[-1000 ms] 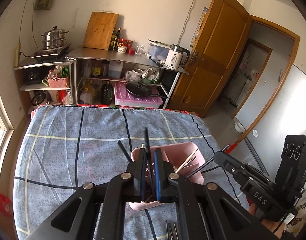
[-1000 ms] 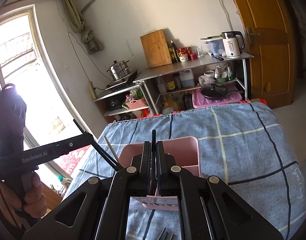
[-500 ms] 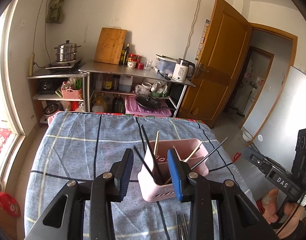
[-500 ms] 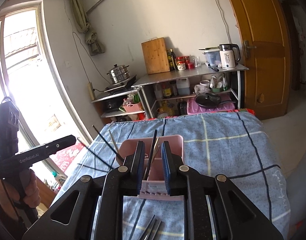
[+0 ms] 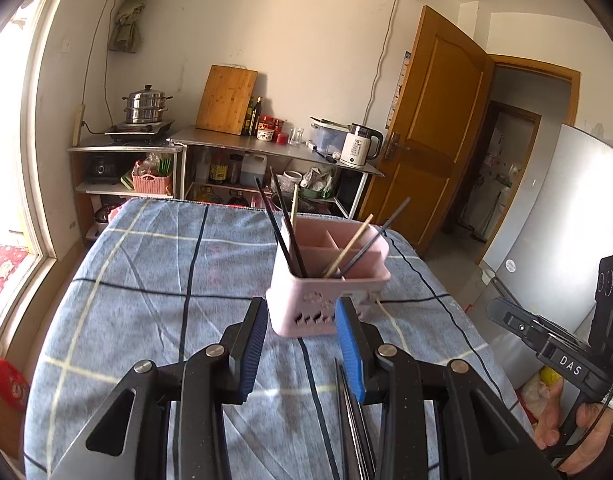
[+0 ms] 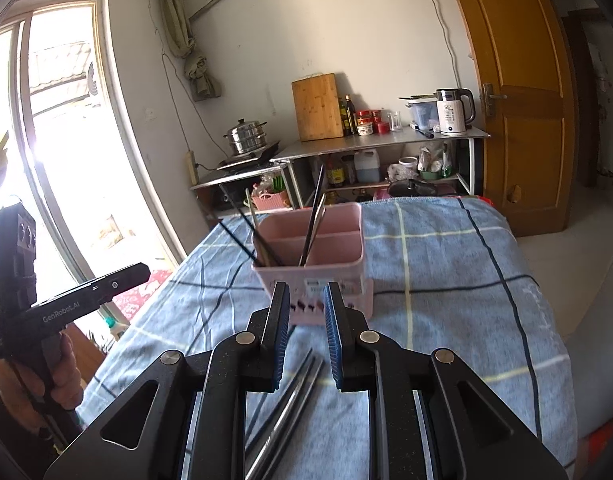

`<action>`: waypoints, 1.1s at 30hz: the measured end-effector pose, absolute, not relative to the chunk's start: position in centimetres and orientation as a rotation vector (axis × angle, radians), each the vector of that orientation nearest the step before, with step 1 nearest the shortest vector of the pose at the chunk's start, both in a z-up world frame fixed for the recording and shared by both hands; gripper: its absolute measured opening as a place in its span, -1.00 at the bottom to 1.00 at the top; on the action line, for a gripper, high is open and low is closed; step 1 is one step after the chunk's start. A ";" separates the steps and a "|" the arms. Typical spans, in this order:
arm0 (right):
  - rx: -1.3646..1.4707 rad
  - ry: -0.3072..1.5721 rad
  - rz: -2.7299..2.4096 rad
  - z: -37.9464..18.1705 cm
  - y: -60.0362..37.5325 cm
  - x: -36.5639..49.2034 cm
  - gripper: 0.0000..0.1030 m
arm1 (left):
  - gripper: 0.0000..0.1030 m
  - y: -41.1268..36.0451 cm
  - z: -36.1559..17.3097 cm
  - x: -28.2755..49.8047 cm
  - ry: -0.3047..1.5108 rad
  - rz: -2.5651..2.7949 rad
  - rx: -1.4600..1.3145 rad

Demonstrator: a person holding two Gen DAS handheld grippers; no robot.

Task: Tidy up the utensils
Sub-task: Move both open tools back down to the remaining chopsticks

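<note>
A pink utensil holder (image 5: pixel 326 300) stands on the blue checked tablecloth (image 5: pixel 146 280); it also shows in the right wrist view (image 6: pixel 318 276). Several black and wooden chopsticks (image 5: pixel 284 232) stand in its compartments. More chopsticks (image 6: pixel 294 392) lie flat on the cloth in front of the holder, under both grippers, and show in the left wrist view (image 5: pixel 354 420). My left gripper (image 5: pixel 302 340) is open and empty, just short of the holder. My right gripper (image 6: pixel 304 328) is open and empty, also just short of it.
Behind the table stand metal shelves (image 5: pixel 274 152) with a cutting board, bottles, a kettle (image 5: pixel 360 146) and a steamer pot (image 5: pixel 146 106). A window is on the left, a wooden door (image 5: pixel 430 120) and a fridge (image 5: pixel 546 216) on the right.
Both grippers were shut on chopsticks over the holder. They opened, let the chopsticks drop into the holder, and pulled back toward me and lower.
</note>
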State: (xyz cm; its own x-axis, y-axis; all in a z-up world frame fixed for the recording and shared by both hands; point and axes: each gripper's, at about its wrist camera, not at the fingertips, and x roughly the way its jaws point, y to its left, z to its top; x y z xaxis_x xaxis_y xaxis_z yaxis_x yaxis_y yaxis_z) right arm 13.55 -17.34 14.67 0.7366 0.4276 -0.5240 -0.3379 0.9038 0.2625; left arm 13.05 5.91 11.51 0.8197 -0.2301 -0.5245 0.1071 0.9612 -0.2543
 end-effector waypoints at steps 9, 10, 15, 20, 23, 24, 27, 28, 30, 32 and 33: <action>0.144 0.649 0.426 12.1 -17.5 9.5 -0.64 | -0.32 4.1 8.5 8.3 0.611 -0.177 -0.173; 0.145 0.653 0.426 11.8 -17.6 9.1 -0.64 | -0.32 3.9 8.2 7.8 0.613 -0.179 -0.166; 0.157 0.682 0.425 10.6 -17.7 8.2 -0.64 | -0.32 3.0 7.3 6.2 0.619 -0.183 -0.137; 0.169 0.713 0.433 9.6 -17.8 7.6 -0.64 | -0.32 2.2 6.4 5.3 0.631 -0.191 -0.121; 0.164 0.737 0.436 8.9 -17.6 7.4 -0.64 | -0.32 1.7 5.8 5.0 0.644 -0.200 -0.114; 0.161 0.743 0.435 8.7 -17.5 7.3 -0.64 | -0.32 1.6 5.7 5.0 0.650 -0.201 -0.112; 0.151 0.769 0.434 8.0 -17.2 7.4 -0.64 | -0.32 1.2 4.9 5.2 0.674 -0.207 -0.104; 0.150 0.775 0.434 7.8 -17.2 7.5 -0.64 | -0.32 1.1 4.6 5.3 0.681 -0.208 -0.103; 0.149 0.787 0.433 7.5 -17.0 7.6 -0.64 | -0.32 1.1 4.1 5.5 0.693 -0.210 -0.103; 0.151 0.804 0.434 7.0 -16.8 7.8 -0.64 | -0.32 1.2 3.7 5.8 0.705 -0.212 -0.106; 0.152 0.810 0.434 6.9 -16.7 7.9 -0.64 | -0.32 1.2 3.4 5.9 0.712 -0.210 -0.107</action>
State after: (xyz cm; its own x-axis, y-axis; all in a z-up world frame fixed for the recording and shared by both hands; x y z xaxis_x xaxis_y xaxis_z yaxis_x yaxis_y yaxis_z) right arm 7.92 -16.71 6.86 0.6071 0.4313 -0.6674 -0.3168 0.9016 0.2946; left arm 5.94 1.20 3.42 0.7373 -0.2273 -0.6362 0.1547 0.9735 -0.1685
